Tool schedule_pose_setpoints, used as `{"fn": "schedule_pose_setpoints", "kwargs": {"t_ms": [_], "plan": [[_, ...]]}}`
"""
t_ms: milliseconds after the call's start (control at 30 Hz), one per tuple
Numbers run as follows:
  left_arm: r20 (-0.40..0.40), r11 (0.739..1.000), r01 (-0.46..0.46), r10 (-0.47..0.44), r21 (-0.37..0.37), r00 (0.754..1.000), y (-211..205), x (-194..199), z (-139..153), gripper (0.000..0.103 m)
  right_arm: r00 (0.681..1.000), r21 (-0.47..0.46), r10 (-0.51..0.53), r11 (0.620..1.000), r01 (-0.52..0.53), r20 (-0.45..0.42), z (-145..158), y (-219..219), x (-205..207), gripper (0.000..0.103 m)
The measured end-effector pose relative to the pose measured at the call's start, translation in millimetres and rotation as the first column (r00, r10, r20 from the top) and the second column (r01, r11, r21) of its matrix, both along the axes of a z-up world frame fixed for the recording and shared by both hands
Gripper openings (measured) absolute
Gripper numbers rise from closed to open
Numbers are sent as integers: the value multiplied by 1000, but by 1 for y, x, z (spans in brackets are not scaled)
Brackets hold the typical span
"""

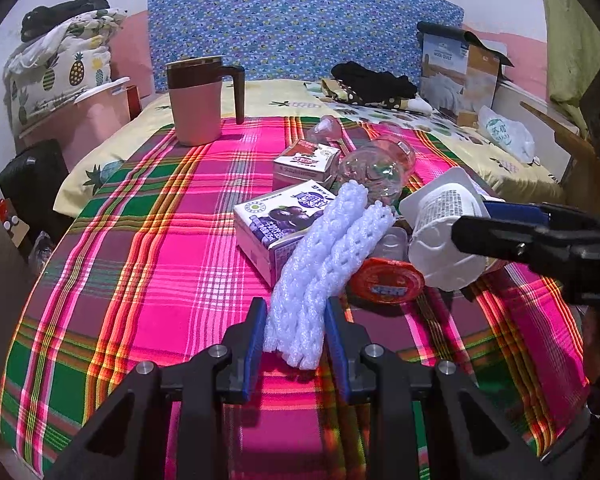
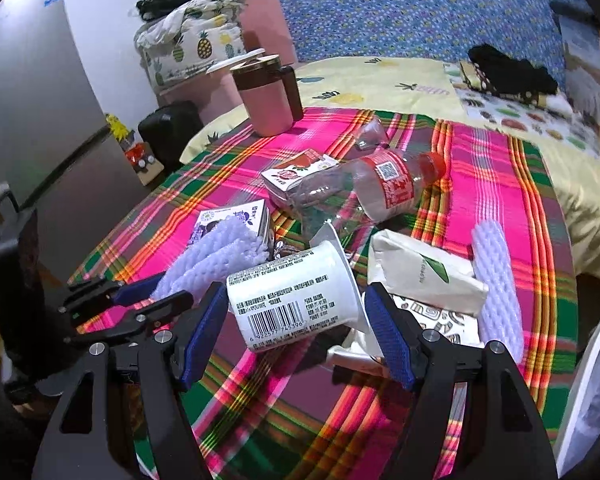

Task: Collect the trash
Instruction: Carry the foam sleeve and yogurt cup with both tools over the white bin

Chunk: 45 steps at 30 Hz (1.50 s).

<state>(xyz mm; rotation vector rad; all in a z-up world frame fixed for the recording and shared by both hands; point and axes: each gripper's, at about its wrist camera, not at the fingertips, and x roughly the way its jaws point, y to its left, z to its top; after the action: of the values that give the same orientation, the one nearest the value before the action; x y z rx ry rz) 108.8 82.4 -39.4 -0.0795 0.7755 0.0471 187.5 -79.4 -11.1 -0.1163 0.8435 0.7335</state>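
Trash in a heap on a bright pink checked cloth (image 1: 160, 248).

Left gripper (image 1: 296, 320) partly closed, blue pads (image 1: 254, 336) pressed on both sides of a white foam net (image 1: 320, 264). Far end of the net lying over a purple juice box (image 1: 272, 220).

Right gripper (image 2: 296, 320) around a white plastic cup (image 2: 296, 296) turned on its side, barcode facing up. Left pad (image 2: 204, 332) touching the cup bottom; right pad at the rim end, but cannot tell if really pressing. Same cup seen from the left camera, between the right gripper's fingers (image 1: 500, 236).

Close by: red lid (image 1: 386, 282) just beside the net, red juice box (image 1: 304, 162) behind the purple one, clear bottle (image 2: 364, 192) with a red cap lying flat, white paper pack (image 2: 424, 276), second foam net (image 2: 496, 284) to the right.

Pink mug (image 1: 198, 104) upright at the far edge of the cloth, well apart from the heap.
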Motion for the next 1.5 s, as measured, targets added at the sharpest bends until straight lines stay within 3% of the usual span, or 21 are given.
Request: {"fn": "schedule_pose_setpoints", "kwargs": {"t_ms": [333, 467, 1067, 1500], "plan": [[1, 1000, -20, 20, -12, 1000, 7, -5, 0, 30, 991, -199, 113, 975, -96, 76, -7, 21, -11, 72], [0, 1000, -26, 26, -18, 1000, 9, -6, 0, 30, 990, -229, 118, 969, -98, 75, -12, 24, -11, 72], [41, 999, -32, 33, -20, 999, 0, -25, 21, 29, 992, -60, -14, 998, 22, 125, 21, -9, -25, 70], [72, 991, 131, -129, -25, 989, -67, -17, 45, 29, 971, -7, -197, 980, 200, 138, 30, -70, -34, 70]]}}
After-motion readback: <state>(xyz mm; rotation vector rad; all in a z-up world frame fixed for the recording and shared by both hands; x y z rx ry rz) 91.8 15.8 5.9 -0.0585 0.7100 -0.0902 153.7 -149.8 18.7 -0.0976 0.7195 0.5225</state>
